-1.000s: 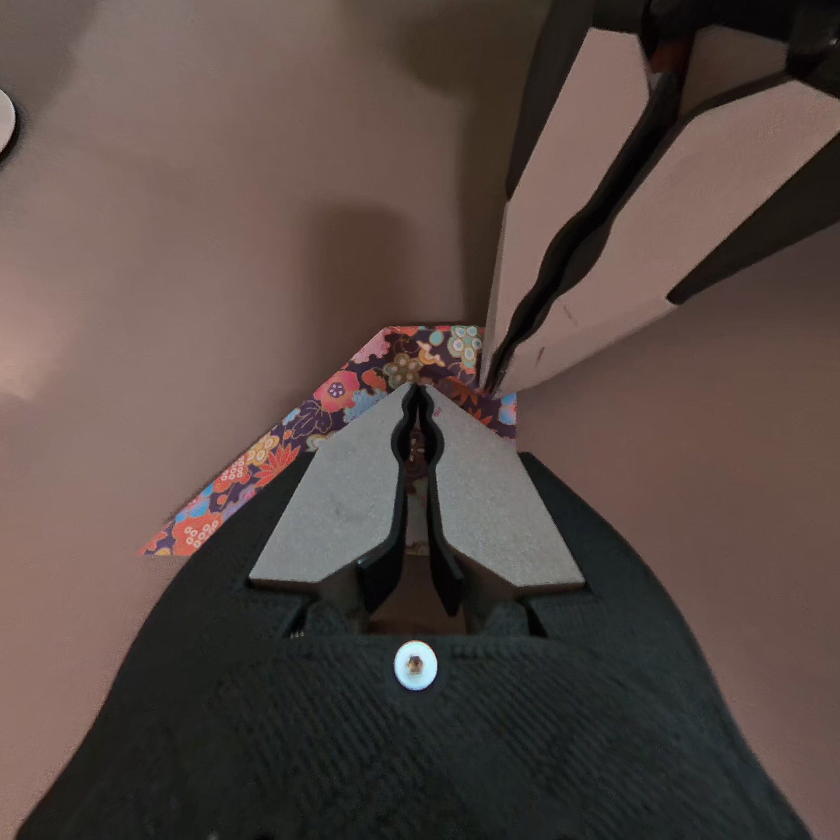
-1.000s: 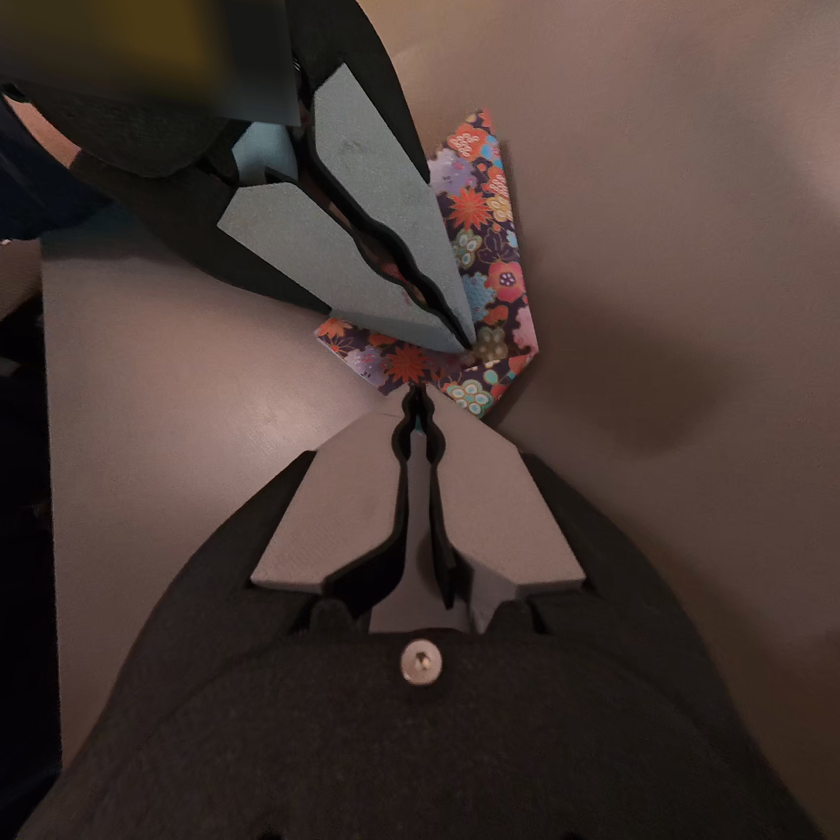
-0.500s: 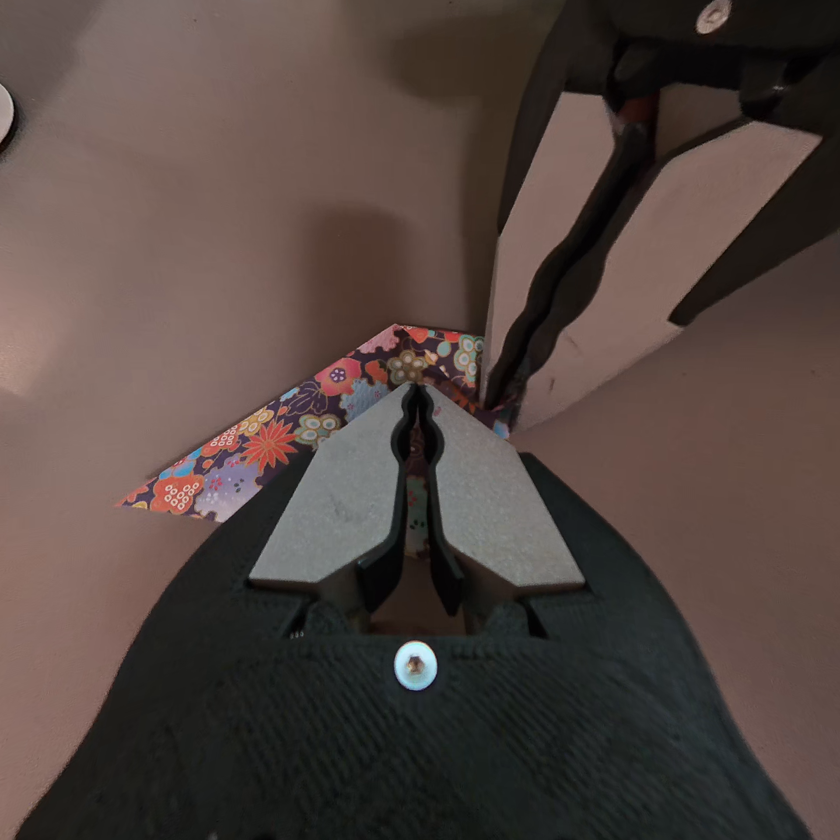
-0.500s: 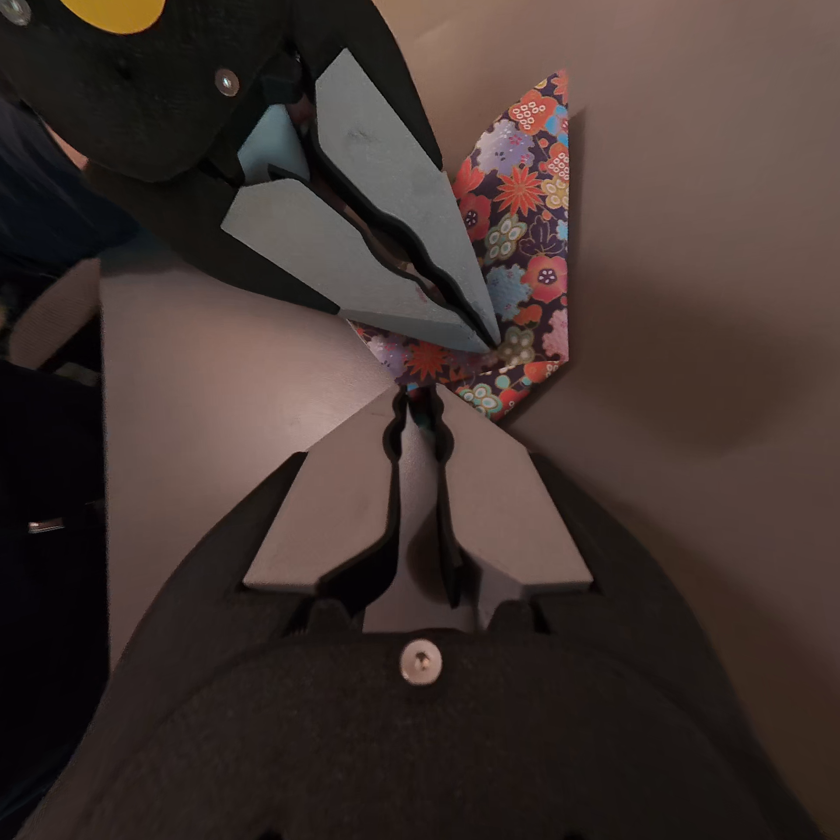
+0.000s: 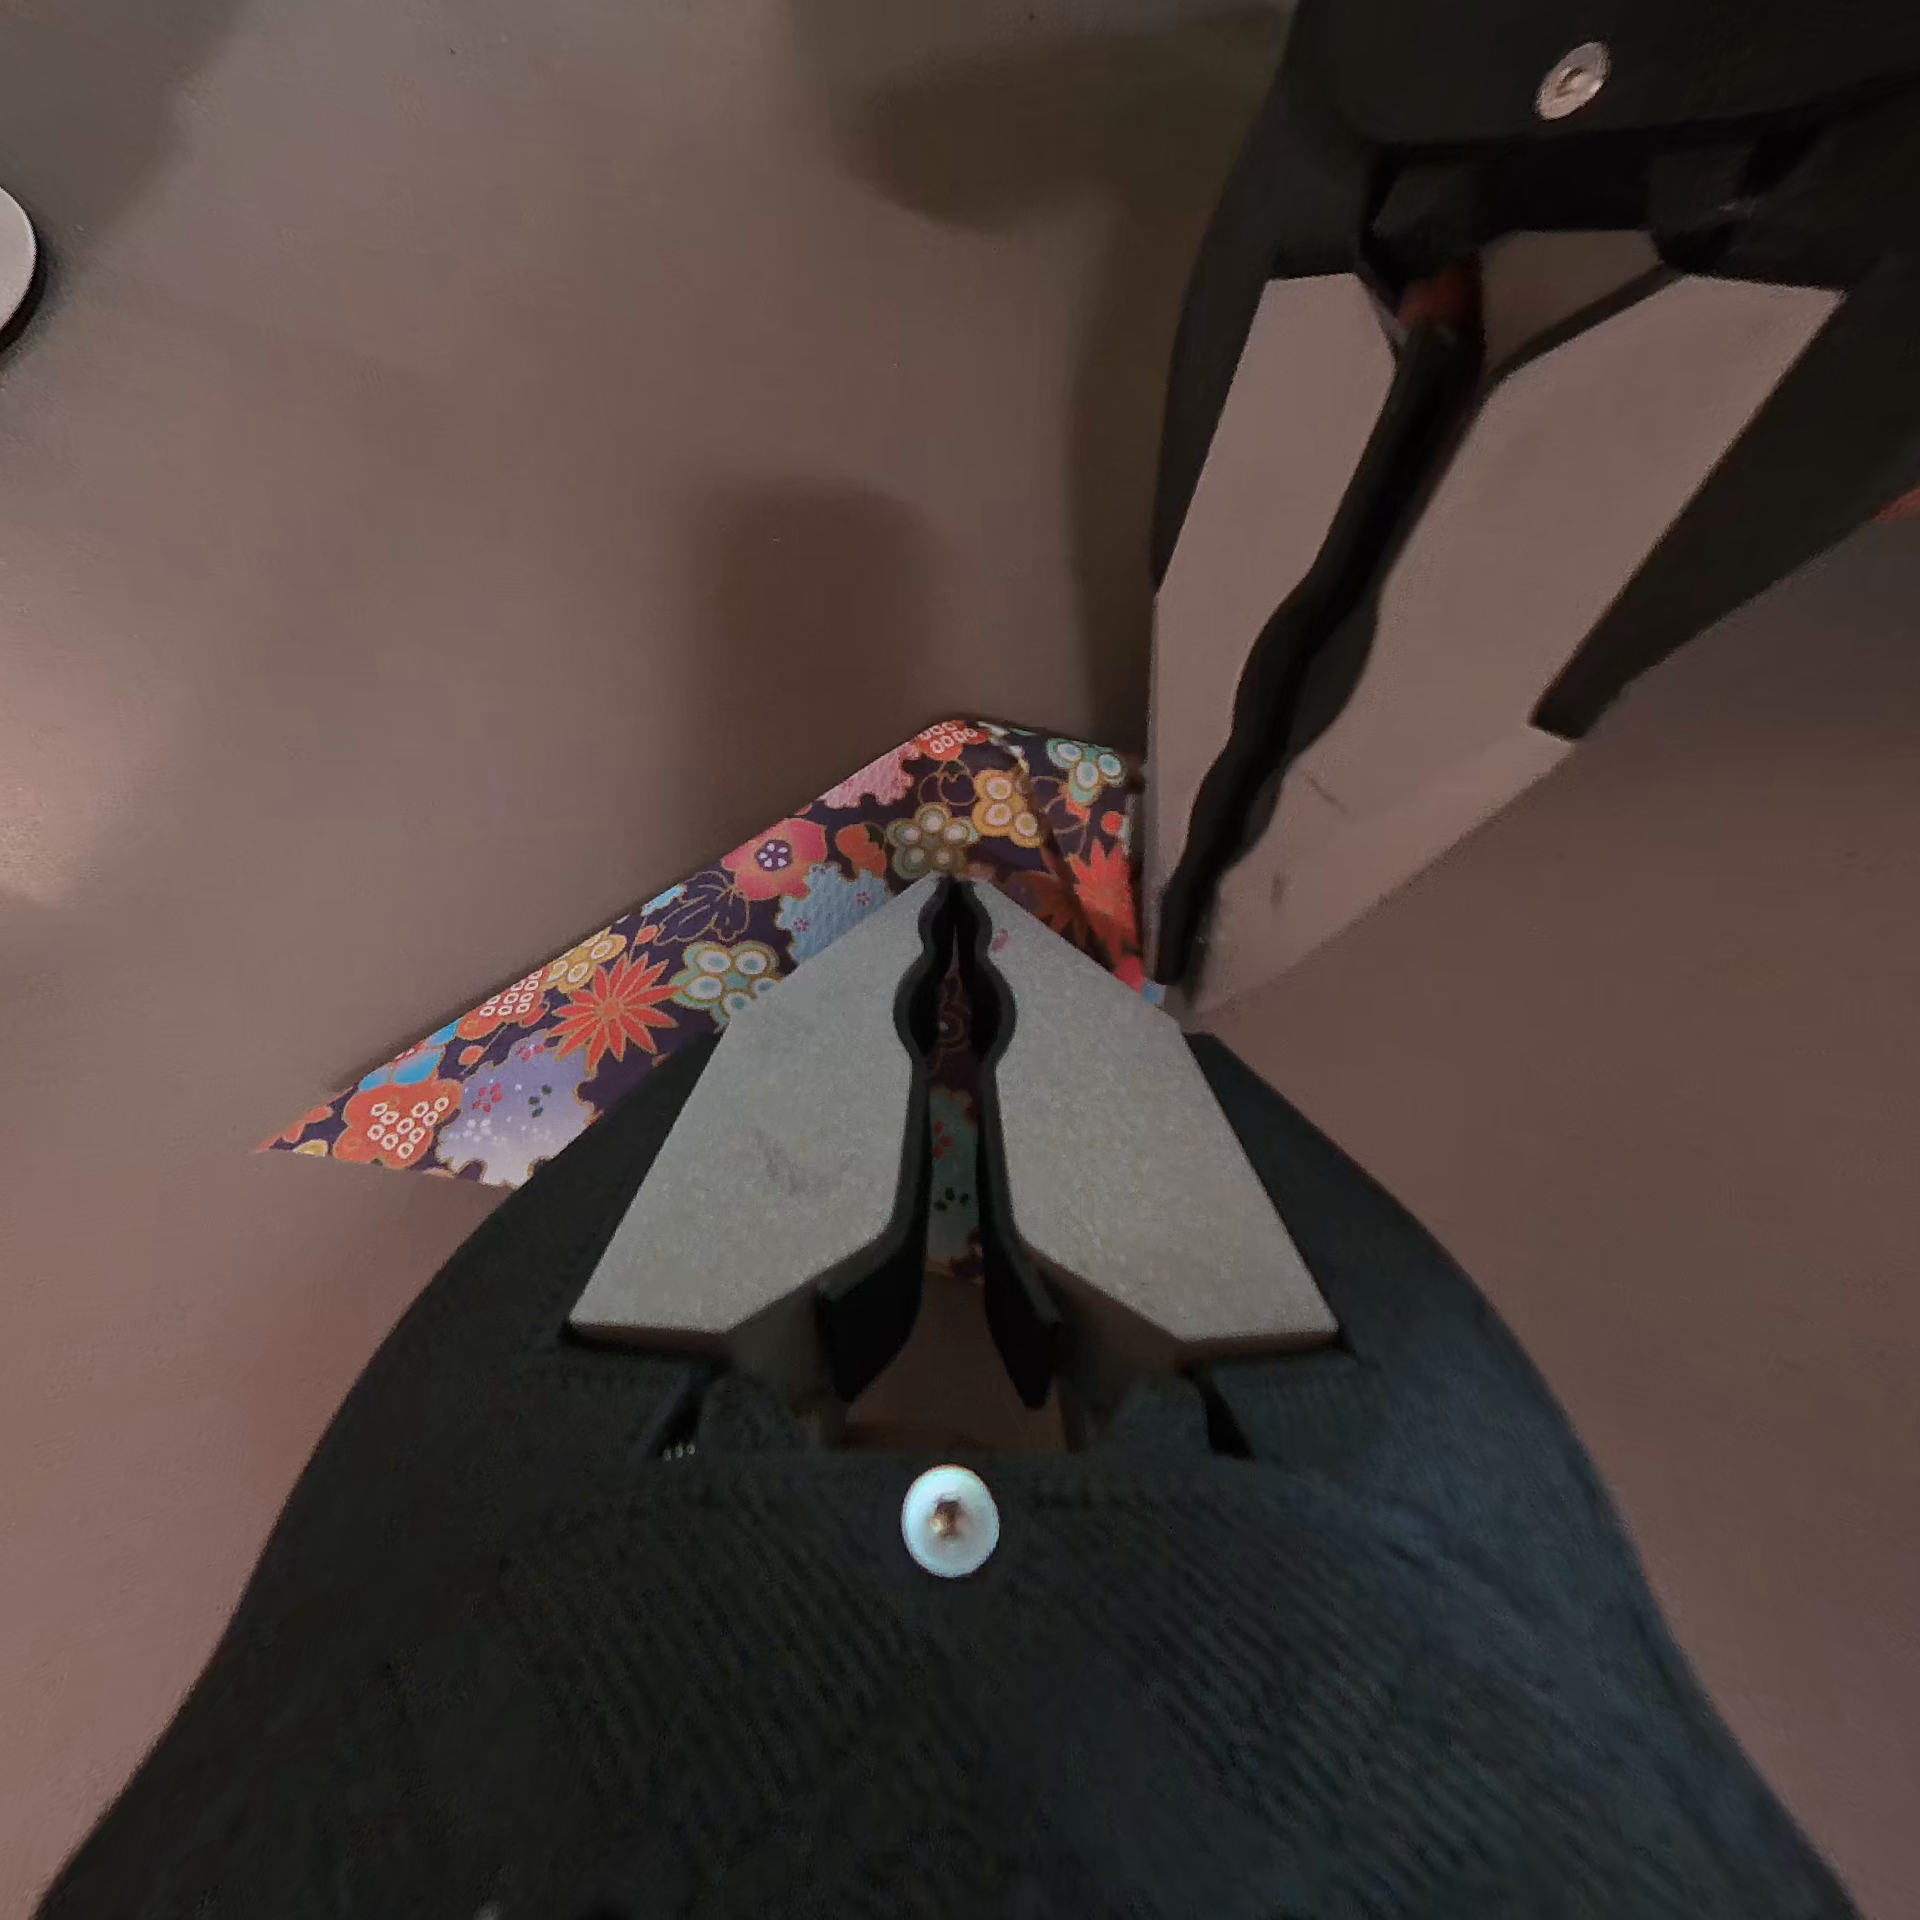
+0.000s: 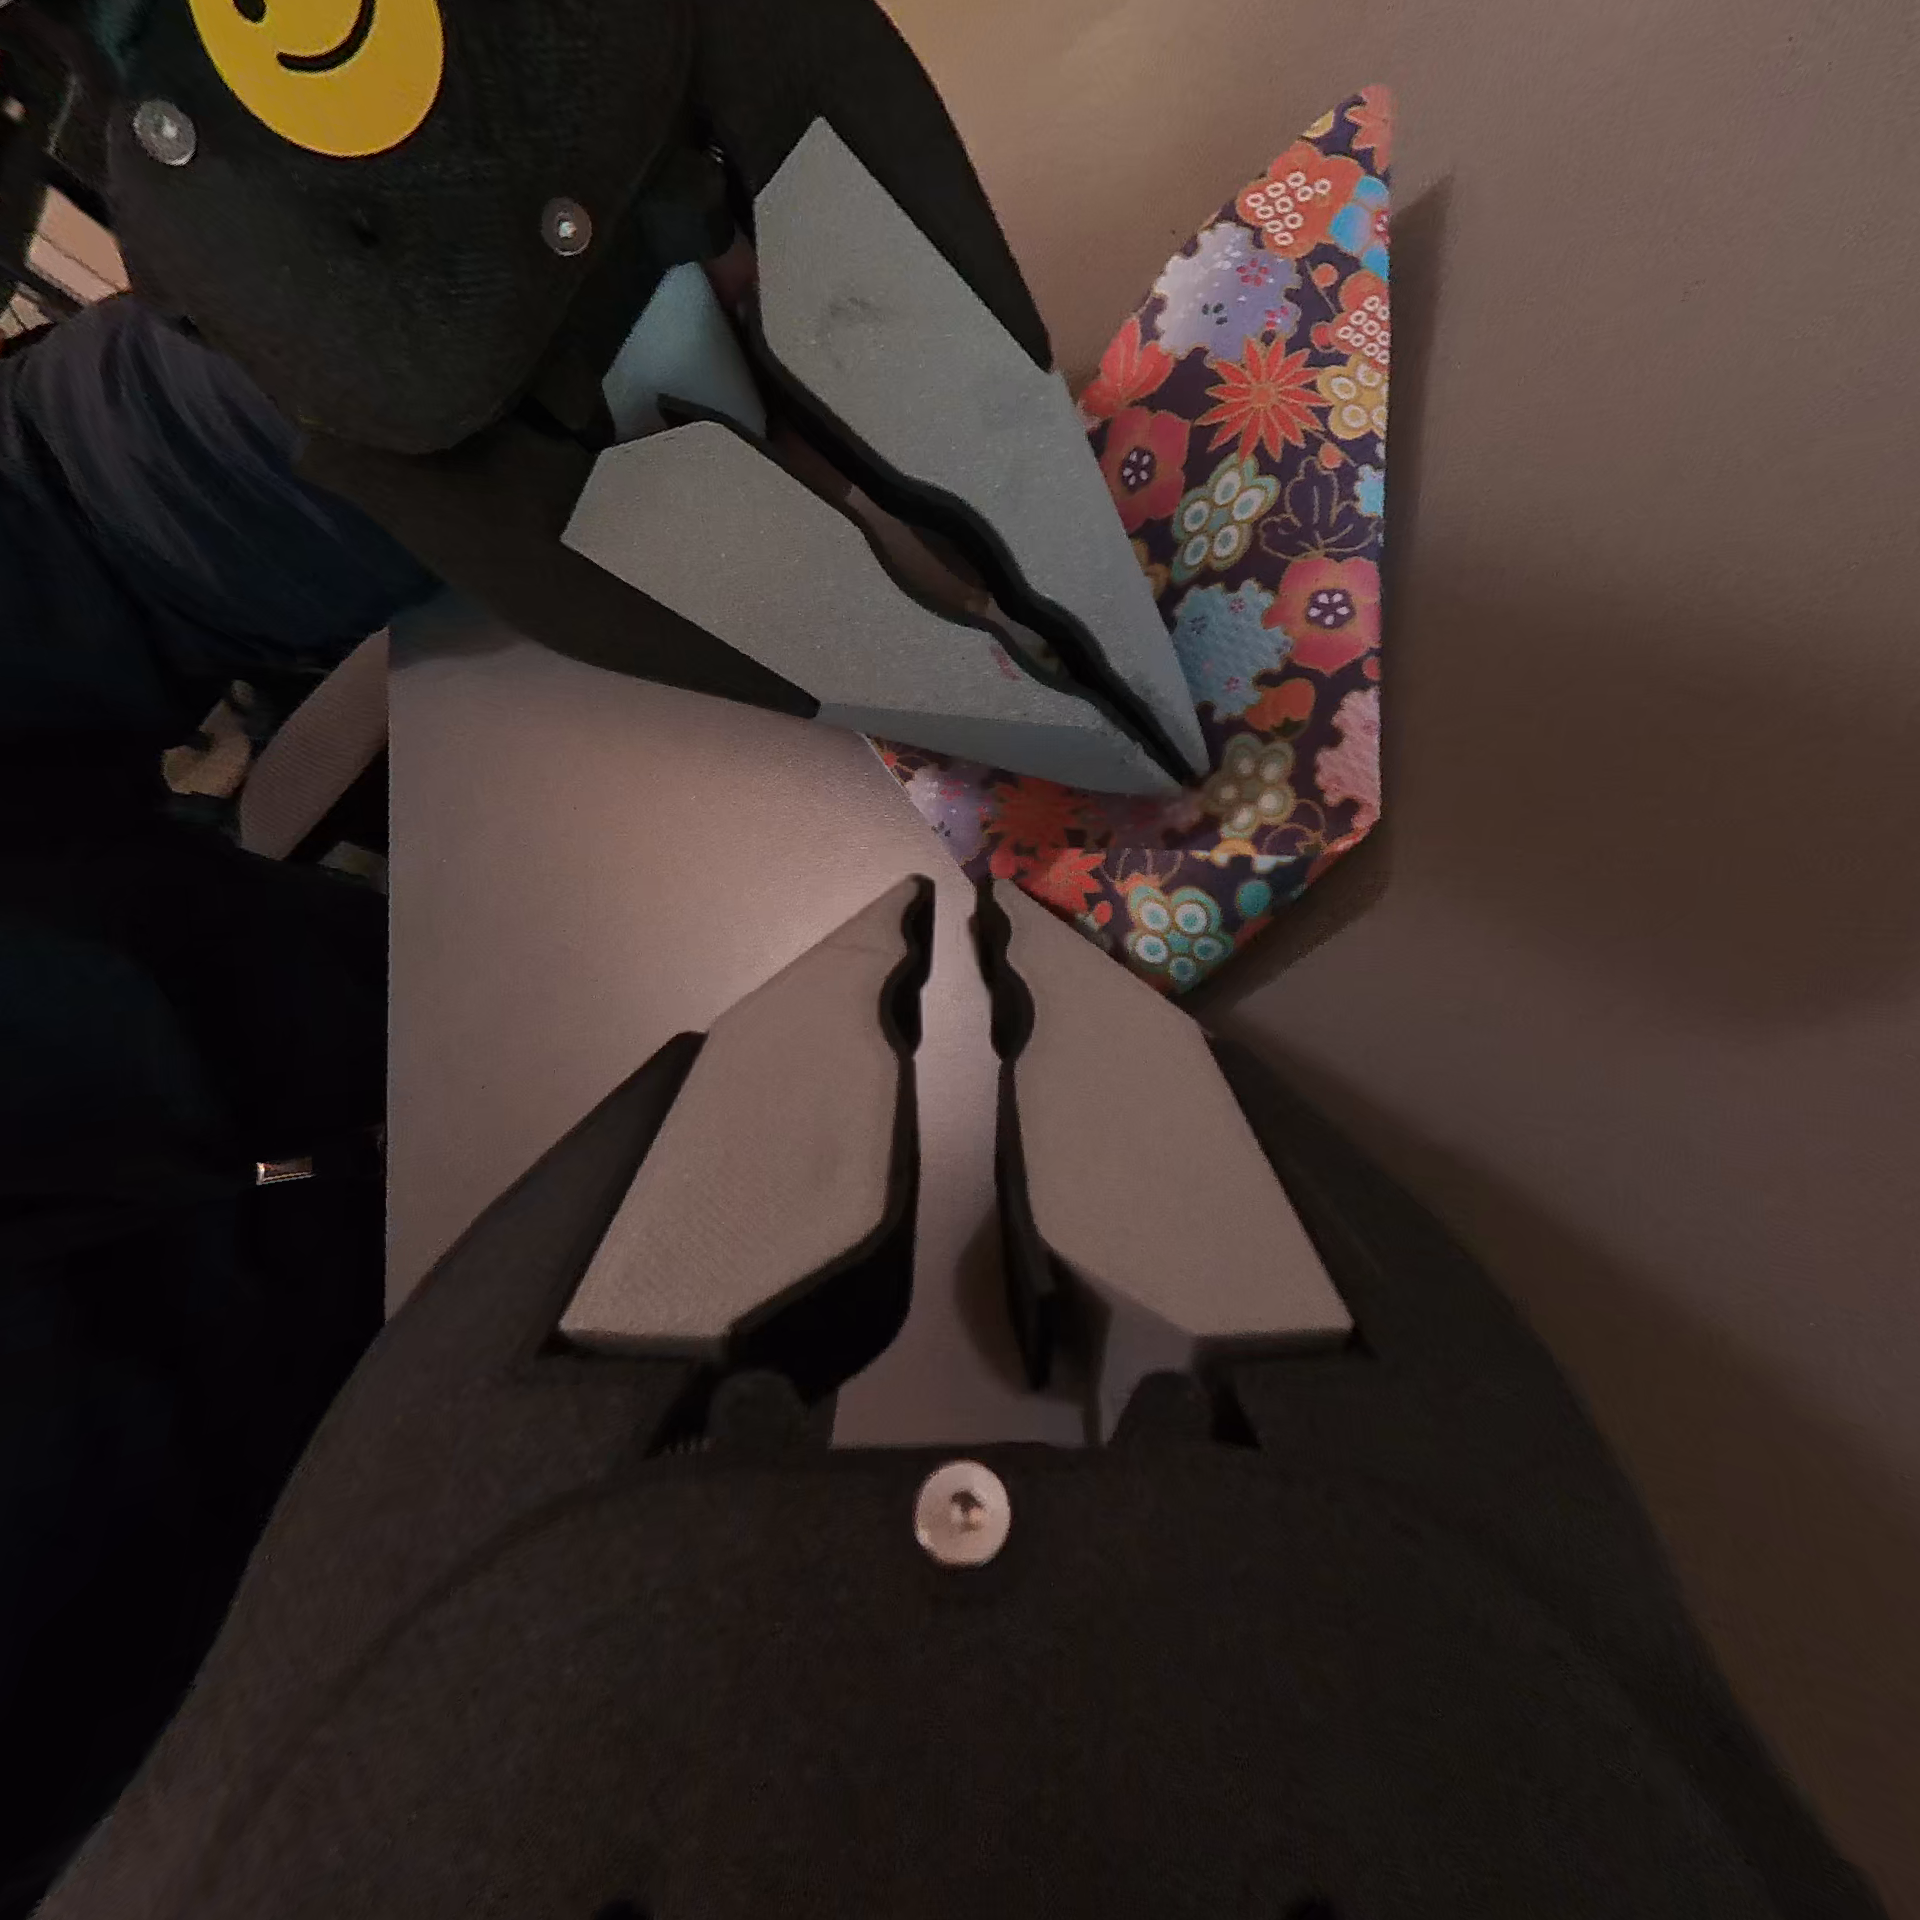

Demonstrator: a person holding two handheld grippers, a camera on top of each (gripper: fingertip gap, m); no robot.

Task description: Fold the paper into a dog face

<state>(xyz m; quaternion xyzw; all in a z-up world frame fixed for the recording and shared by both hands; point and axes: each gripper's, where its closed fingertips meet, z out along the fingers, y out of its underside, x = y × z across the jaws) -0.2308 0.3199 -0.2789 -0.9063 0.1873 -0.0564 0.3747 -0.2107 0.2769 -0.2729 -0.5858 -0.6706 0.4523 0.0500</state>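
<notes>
The left gripper (image 5: 954, 891), at frame centre, is pinched closed with its tips on the floral paper (image 5: 623, 997). The right gripper (image 6: 954, 896) is slightly parted, empty, just beside the paper's lower edge on the desk (image 6: 623, 883).

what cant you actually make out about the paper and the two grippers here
- Left wrist view: the near part of the floral paper is hidden under the left gripper, so its whole folded shape cannot be told.
- Right wrist view: the paper's left part is hidden behind the left gripper.
- Whether the left gripper pinches the paper or only presses on it: not clear in either view.
- Left wrist view: the right gripper tips hide their contact with the paper.
</notes>
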